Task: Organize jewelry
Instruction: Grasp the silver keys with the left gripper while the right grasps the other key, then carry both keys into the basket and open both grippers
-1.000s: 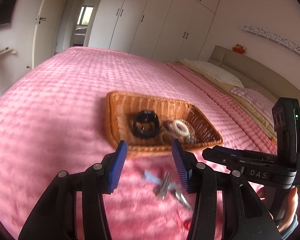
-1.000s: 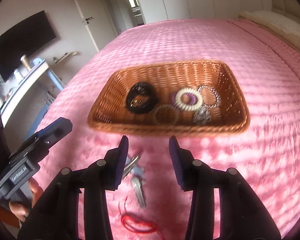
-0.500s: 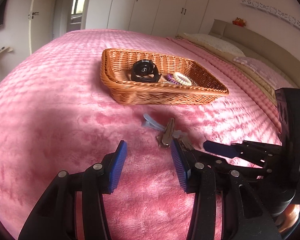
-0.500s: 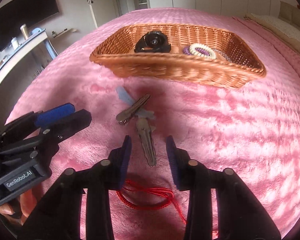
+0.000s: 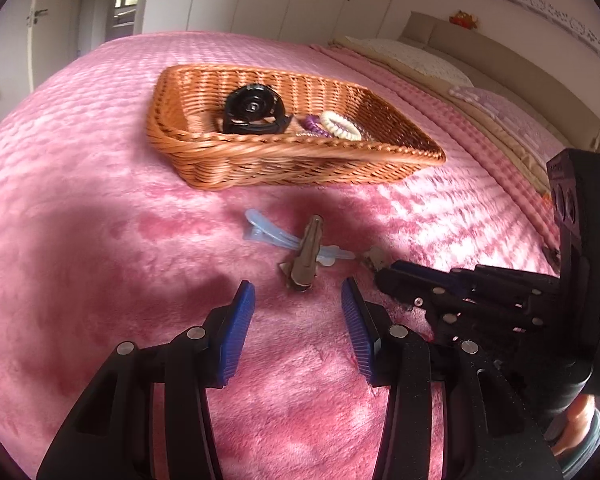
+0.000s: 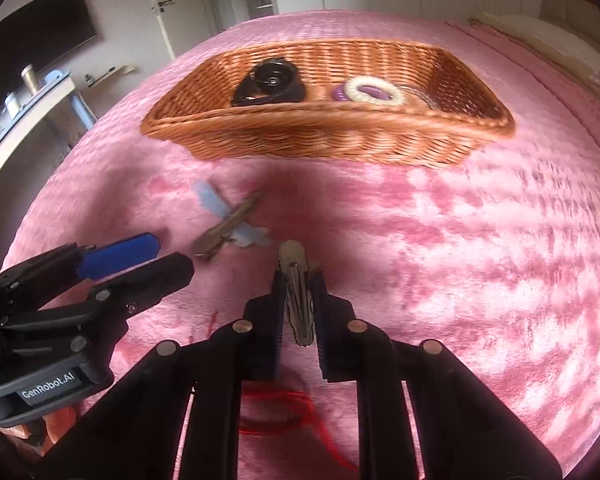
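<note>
A wicker basket [image 5: 292, 168] [image 6: 332, 136] stands on the pink bed and holds a black watch [image 5: 252, 110] [image 6: 270, 82], a white coil hair tie [image 5: 340, 126] [image 6: 374, 88] and a purple one. In front of it lie a brown hair clip [image 5: 306, 256] [image 6: 230, 226] across a pale blue clip [image 5: 268, 234] [image 6: 212, 200]. My right gripper [image 6: 298, 290] is shut on a metallic hair clip [image 6: 298, 280], low over the bedspread. My left gripper [image 5: 298, 304] is open and empty, just short of the brown clip.
A red cord [image 6: 284, 412] lies on the bedspread under my right gripper. The pink bedspread [image 5: 80, 220] spreads all around. Pillows [image 5: 412, 56] and the headboard are at the right, wardrobes behind, a desk and TV [image 6: 32, 48] to the left.
Both grippers came down toward the clips in front of the basket. My right gripper closed on the metallic hair clip; the left stayed open.
</note>
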Demonstrator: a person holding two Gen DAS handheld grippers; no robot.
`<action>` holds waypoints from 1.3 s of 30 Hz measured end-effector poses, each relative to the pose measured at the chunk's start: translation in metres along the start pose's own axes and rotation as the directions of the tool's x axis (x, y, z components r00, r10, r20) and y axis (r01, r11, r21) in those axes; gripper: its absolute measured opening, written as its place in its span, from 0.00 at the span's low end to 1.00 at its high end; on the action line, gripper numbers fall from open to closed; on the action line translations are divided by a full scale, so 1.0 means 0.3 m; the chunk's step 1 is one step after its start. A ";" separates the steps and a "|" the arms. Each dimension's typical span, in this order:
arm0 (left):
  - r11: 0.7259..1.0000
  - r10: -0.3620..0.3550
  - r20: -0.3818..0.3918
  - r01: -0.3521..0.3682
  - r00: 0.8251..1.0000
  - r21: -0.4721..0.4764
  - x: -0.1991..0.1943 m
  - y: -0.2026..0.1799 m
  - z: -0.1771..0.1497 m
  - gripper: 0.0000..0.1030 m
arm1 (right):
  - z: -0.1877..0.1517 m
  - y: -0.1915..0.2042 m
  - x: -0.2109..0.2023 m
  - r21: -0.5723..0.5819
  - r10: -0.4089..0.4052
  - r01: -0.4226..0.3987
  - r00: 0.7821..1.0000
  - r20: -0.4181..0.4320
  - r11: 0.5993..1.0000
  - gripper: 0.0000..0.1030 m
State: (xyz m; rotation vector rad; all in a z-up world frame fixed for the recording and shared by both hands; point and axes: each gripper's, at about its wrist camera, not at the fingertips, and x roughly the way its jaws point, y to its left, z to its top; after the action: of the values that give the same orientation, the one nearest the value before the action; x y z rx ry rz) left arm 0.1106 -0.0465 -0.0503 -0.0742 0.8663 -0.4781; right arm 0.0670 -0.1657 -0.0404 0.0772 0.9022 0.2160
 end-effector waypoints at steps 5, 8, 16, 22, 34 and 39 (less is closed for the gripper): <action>0.999 0.030 -0.048 -0.029 0.998 0.028 0.061 -0.020 0.021 0.32 | -0.002 -0.016 0.005 0.003 0.004 -0.004 1.000 0.002 1.000 0.12; 0.999 0.043 -0.048 -0.041 0.998 0.035 0.071 -0.025 0.026 0.22 | -0.006 -0.013 0.010 -0.001 0.003 -0.003 1.000 0.010 1.000 0.12; 0.999 0.049 -0.053 -0.047 0.997 0.028 0.082 -0.018 0.029 0.19 | -0.007 -0.009 0.020 0.000 0.001 -0.001 1.000 0.015 1.000 0.12; 0.997 0.061 -0.030 -0.059 0.998 0.051 0.075 -0.034 0.022 0.16 | -0.013 -0.011 0.016 -0.003 0.014 -0.014 0.999 0.029 1.000 0.11; 0.998 -0.003 0.087 -0.002 0.996 0.061 -0.069 -0.064 -0.021 0.15 | -0.027 -0.029 -0.072 0.013 0.060 -0.061 0.995 0.085 0.998 0.11; 0.999 -0.004 0.165 -0.005 0.986 0.051 -0.170 -0.074 0.008 0.15 | -0.001 -0.016 -0.189 -0.012 0.063 -0.062 0.986 0.152 0.998 0.11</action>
State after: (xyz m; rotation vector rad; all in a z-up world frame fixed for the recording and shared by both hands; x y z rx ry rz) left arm 0.0761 -0.0447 -0.0066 -0.0660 0.6912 -0.4860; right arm 0.0336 -0.1827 0.0022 0.1142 0.7473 0.2682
